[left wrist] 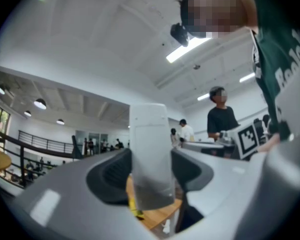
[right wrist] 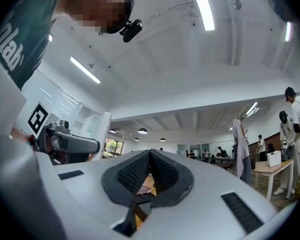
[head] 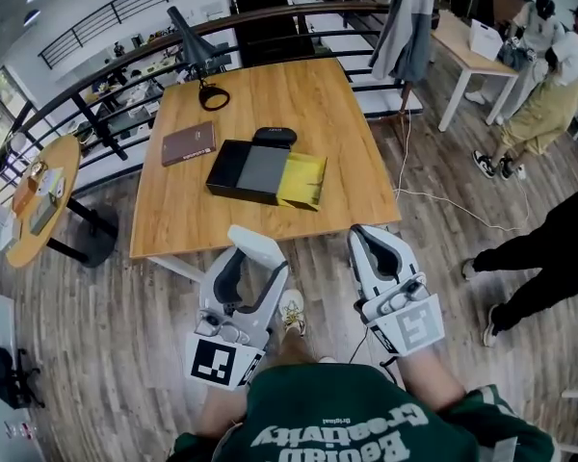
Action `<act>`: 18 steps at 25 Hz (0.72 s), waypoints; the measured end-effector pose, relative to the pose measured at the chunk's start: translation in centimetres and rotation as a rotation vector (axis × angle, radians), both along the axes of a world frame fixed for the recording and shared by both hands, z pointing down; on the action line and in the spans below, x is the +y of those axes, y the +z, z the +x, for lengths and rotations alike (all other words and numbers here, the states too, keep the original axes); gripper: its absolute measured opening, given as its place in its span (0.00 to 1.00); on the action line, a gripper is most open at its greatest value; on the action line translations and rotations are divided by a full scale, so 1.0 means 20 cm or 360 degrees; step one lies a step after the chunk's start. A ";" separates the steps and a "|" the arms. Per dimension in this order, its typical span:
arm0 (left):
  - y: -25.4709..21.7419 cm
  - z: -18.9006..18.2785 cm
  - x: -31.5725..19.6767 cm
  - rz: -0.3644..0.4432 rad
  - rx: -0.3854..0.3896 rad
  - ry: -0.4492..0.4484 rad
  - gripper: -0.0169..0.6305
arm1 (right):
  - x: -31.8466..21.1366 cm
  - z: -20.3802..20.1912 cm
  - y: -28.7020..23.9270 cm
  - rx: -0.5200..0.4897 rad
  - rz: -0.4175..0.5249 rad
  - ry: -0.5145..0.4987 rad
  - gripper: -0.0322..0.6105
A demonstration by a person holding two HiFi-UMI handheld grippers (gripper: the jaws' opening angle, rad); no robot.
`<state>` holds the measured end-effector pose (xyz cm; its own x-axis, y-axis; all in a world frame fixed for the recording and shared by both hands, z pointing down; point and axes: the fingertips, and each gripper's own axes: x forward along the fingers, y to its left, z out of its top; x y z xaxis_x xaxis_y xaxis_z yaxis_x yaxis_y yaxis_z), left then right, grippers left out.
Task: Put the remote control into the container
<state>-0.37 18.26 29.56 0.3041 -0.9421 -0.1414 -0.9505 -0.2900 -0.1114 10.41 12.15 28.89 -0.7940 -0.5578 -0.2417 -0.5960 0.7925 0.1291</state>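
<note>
Surface (head: pixel 173 219): honey-toned wood grain. Container (head: pixel 229 166): black outside, grey lining, with a yellow flap (head: pixel 302 179) at one end. Notebook (head: pixel 188 143): brown. Oblong case (head: pixel 274 137): black. Remote control (left wrist: pixel 149 154): plain white. Left gripper (head: pixel 257 256) and right gripper (head: pixel 374 243): white bodies, dark grey jaws, black-and-white square markers. Person's top (head: pixel 347 422): dark green, pale lettering. Floor (head: pixel 96 316): grey-brown planks.

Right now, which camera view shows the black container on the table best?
The head view: the whole open container lies on the table. The gripper views show only scraps of tabletop past their jaws, not the container.
</note>
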 end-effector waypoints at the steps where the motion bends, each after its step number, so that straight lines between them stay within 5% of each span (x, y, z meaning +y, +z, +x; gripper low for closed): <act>1: 0.01 -0.02 -0.05 -0.0002 0.0007 0.0004 0.41 | -0.04 -0.02 0.00 0.0002 0.0001 0.0004 0.07; 18: 0.02 -0.45 -0.93 -0.0047 0.0020 0.0120 0.41 | -0.90 -0.50 0.01 0.0019 0.0006 0.0111 0.07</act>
